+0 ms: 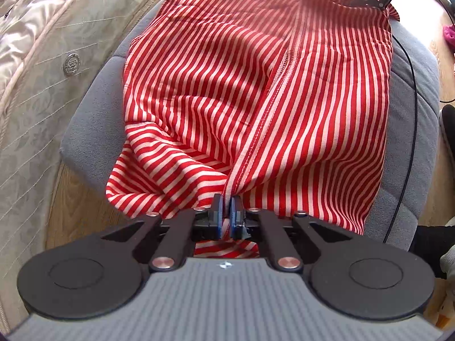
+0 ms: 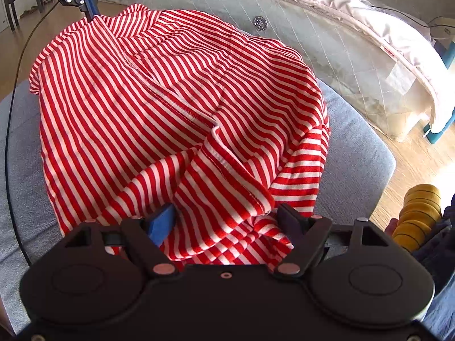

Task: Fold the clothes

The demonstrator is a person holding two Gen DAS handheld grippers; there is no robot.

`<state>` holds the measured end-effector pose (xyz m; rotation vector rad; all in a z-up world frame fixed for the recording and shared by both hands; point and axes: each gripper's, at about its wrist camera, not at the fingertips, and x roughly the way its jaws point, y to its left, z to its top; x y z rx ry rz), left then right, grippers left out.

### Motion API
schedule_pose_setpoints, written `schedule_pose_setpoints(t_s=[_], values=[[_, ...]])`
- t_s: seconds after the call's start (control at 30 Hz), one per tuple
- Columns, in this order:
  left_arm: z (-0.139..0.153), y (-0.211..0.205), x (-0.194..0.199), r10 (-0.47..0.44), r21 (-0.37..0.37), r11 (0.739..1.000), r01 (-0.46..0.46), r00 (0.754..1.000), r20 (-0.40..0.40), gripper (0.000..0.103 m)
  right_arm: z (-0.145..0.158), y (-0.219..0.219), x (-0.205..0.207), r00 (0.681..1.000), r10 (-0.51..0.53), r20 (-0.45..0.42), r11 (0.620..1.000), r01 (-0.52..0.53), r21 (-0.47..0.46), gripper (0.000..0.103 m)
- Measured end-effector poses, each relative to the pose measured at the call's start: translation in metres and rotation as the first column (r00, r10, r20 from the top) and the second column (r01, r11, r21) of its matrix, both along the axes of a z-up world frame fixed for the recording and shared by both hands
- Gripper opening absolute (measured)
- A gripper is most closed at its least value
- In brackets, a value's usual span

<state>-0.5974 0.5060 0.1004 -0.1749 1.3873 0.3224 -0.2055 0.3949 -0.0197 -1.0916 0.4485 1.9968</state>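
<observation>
Two grips, unequal: my left gripper (image 1: pixel 229 213) pinched shut on striped garment (image 1: pixel 256 85) hem, garment spread over grey cushion (image 1: pixel 85 130). Right gripper (image 2: pixel 227 218) spread wide around bunched corner, holding nothing. Risk: pulling now drags one side, skews fold, cloth slides off cushion.

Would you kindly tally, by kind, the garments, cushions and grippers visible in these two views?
Striped garment: 1
Grey cushion under it: 1
Grippers: 2, the left gripper pinching the garment's hem, the right gripper open around a fold
Total: 4
</observation>
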Motion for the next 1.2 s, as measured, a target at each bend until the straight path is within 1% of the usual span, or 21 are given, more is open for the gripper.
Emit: schedule_pose_setpoints(t_s=[0.1, 0.2, 0.37, 0.43, 0.47, 0.53, 0.57, 0.63, 0.7, 0.77, 0.8, 0.83, 0.9, 0.97, 1.0, 1.03, 1.07, 1.1, 1.13, 1.17, 1.2], values=[[0.005, -0.008, -0.005, -0.014, 0.036, 0.999, 0.014, 1.0, -0.009, 0.008, 0.004, -0.003, 0.001, 1.0, -0.006, 0.002, 1.0, 0.006, 0.004, 0.079], [0.01, -0.013, -0.01, -0.016, 0.028, 0.999, 0.015, 1.0, 0.013, 0.011, 0.005, -0.006, -0.001, 1.0, 0.002, 0.009, 1.0, -0.002, 0.008, 0.079], [0.011, -0.017, -0.007, 0.017, -0.056, 0.998, -0.011, 0.995, 0.1, 0.015, 0.007, -0.006, -0.004, 1.0, 0.002, 0.015, 1.0, -0.002, 0.007, 0.079], [0.01, -0.017, -0.005, 0.04, -0.086, 0.996, -0.03, 0.993, 0.114, 0.032, 0.009, -0.007, -0.003, 1.0, -0.001, 0.007, 1.0, 0.001, 0.008, 0.079], [0.008, -0.015, -0.007, 0.08, -0.12, 0.991, -0.065, 0.989, 0.127, 0.043, 0.01, -0.008, -0.003, 1.0, -0.003, 0.004, 1.0, 0.003, 0.009, 0.079], [0.004, -0.009, -0.018, 0.18, -0.197, 0.97, -0.145, 0.968, 0.172, 0.044, 0.013, -0.01, -0.002, 1.0, -0.007, -0.011, 1.0, 0.007, 0.017, 0.079], [0.002, -0.007, -0.022, 0.222, -0.22, 0.959, -0.179, 0.956, 0.191, 0.044, 0.014, -0.012, 0.0, 1.0, -0.003, -0.026, 1.0, 0.004, 0.03, 0.079], [-0.004, -0.003, -0.03, 0.307, -0.255, 0.934, -0.249, 0.925, 0.222, 0.046, 0.017, -0.015, 0.002, 0.998, 0.006, -0.056, 0.999, -0.003, 0.053, 0.079], [-0.015, -0.001, -0.028, 0.365, -0.272, 0.914, -0.302, 0.904, 0.224, 0.047, 0.019, -0.016, 0.004, 0.997, 0.019, -0.076, 0.997, -0.014, 0.071, 0.079], [-0.027, 0.0, -0.025, 0.418, -0.287, 0.892, -0.351, 0.881, 0.221, 0.047, 0.02, -0.016, 0.006, 0.997, 0.012, -0.08, 0.997, -0.005, 0.082, 0.079], [-0.03, -0.003, -0.021, 0.406, -0.272, 0.898, -0.345, 0.887, 0.218, 0.046, 0.02, -0.016, 0.007, 0.997, 0.0, -0.082, 0.997, 0.007, 0.083, 0.078], [-0.032, -0.007, -0.017, 0.385, -0.251, 0.91, -0.33, 0.898, 0.213, 0.045, 0.021, -0.014, 0.01, 0.995, -0.02, -0.096, 0.997, 0.028, 0.077, 0.075], [-0.032, -0.013, -0.01, 0.344, -0.213, 0.929, -0.301, 0.917, 0.203, 0.013, 0.023, -0.01, 0.015, 0.99, -0.061, -0.131, 0.996, 0.069, 0.061, 0.072], [-0.023, -0.018, -0.006, 0.305, -0.205, 0.943, -0.261, 0.926, 0.224, 0.009, 0.023, -0.003, 0.024, 0.977, -0.104, -0.186, 0.994, 0.109, 0.018, 0.066], [-0.019, -0.02, -0.005, 0.3, -0.208, 0.945, -0.252, 0.923, 0.241, 0.008, 0.021, 0.0, 0.027, 0.971, -0.123, -0.207, 0.992, 0.125, -0.004, 0.063], [-0.016, -0.022, -0.004, 0.298, -0.214, 0.945, -0.247, 0.919, 0.259, 0.008, 0.018, 0.005, 0.03, 0.963, -0.144, -0.226, 0.99, 0.14, -0.034, 0.055], [-0.012, -0.023, -0.003, 0.297, -0.219, 0.946, -0.241, 0.914, 0.277, 0.008, 0.015, 0.01, 0.033, 0.956, -0.165, -0.244, 0.986, 0.155, -0.063, 0.043], [-0.008, -0.024, -0.003, 0.304, -0.232, 0.942, -0.241, 0.906, 0.295, 0.008, 0.012, 0.013, 0.035, 0.947, -0.188, -0.262, 0.982, 0.171, -0.085, 0.037], [-0.005, -0.024, -0.003, 0.311, -0.249, 0.939, -0.239, 0.898, 0.311, 0.008, 0.01, 0.016, 0.037, 0.937, -0.205, -0.283, 0.978, 0.182, -0.106, 0.026], [-0.001, -0.023, -0.004, 0.315, -0.268, 0.935, -0.231, 0.889, 0.332, 0.008, 0.012, 0.017, 0.039, 0.926, -0.211, -0.312, 0.976, 0.181, -0.12, 0.02], [0.004, -0.024, -0.008, 0.32, -0.307, 0.928, -0.212, 0.874, 0.366, 0.008, 0.014, 0.017, 0.042, 0.914, -0.211, -0.346, 0.975, 0.175, -0.133, 0.019]])
